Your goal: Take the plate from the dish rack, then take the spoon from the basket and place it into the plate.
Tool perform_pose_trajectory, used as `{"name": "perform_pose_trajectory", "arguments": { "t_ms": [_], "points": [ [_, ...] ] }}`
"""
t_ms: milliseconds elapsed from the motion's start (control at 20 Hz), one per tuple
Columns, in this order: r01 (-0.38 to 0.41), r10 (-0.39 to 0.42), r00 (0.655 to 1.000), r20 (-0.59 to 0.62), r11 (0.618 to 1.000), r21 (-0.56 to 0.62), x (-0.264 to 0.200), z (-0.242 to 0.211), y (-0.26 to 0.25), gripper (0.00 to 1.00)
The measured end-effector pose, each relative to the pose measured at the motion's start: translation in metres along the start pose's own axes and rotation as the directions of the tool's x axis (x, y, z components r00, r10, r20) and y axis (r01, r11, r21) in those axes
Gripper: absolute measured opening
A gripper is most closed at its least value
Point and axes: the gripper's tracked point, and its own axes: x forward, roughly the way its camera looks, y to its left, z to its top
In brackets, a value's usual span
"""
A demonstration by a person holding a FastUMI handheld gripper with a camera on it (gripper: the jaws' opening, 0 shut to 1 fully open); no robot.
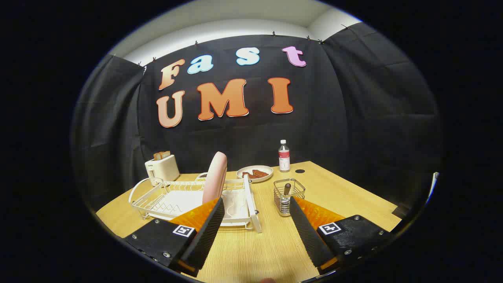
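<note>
The gripper [255, 214] hangs above the near part of the wooden table [334, 192] with its two ribbed black fingers [206, 232] spread wide apart and nothing between them. Just beyond the left finger stands a white wire dish rack [157, 196], and a pink plate [215, 177] sits upright on its edge in the rack, right above that fingertip. Just beyond the right finger is a small wire basket [289, 194] with the dark handle of the spoon [287, 189] sticking up out of it. The basket stands to the right of the rack, a little apart from it. Farther back on the table are a white toaster [162, 168] with slices of bread in it, a pale dish [254, 173] holding brown pieces of food, and a clear water bottle [284, 156] with a white cap, near the back wall.
</note>
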Motion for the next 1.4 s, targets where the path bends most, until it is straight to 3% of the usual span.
{"name": "perform_pose_trajectory", "arguments": {
  "t_ms": [1000,1400],
  "points": [
    [-0.005,0.005,0.998,-0.063,1.000,0.008,0.002,-0.022,0.000,0.99],
    [-0.038,0.037,0.998,-0.056,0.999,-0.019,0.017,0.003,0.011,0.99]
  ]
}}
